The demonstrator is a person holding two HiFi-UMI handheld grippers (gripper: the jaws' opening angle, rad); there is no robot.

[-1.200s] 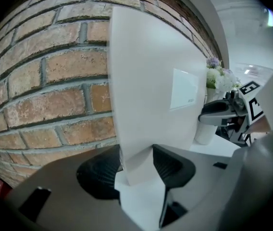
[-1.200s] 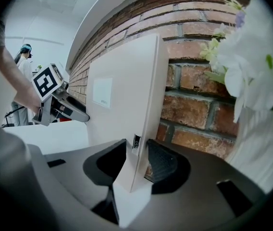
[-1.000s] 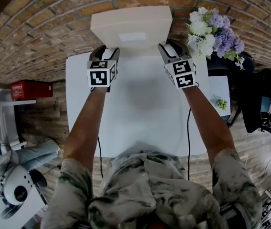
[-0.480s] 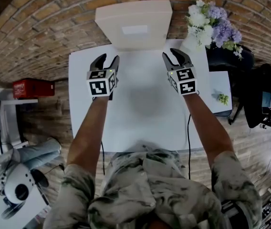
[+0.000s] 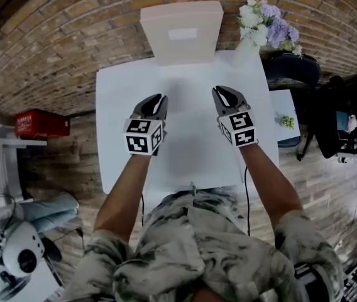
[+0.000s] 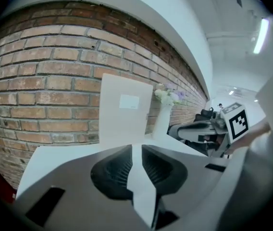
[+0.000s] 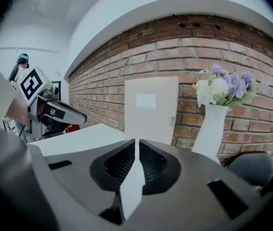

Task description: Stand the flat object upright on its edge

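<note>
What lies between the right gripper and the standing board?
Only bare table before the board, as the head view shows. The right gripper's jaws have just been closing, with nothing between them.

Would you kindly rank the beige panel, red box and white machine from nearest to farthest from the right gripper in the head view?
From the right gripper, jaws just closing, nothing between:
1. Beige panel, ahead, against the wall.
2. Red box, far left.
3. White machine, lower left corner.
</note>
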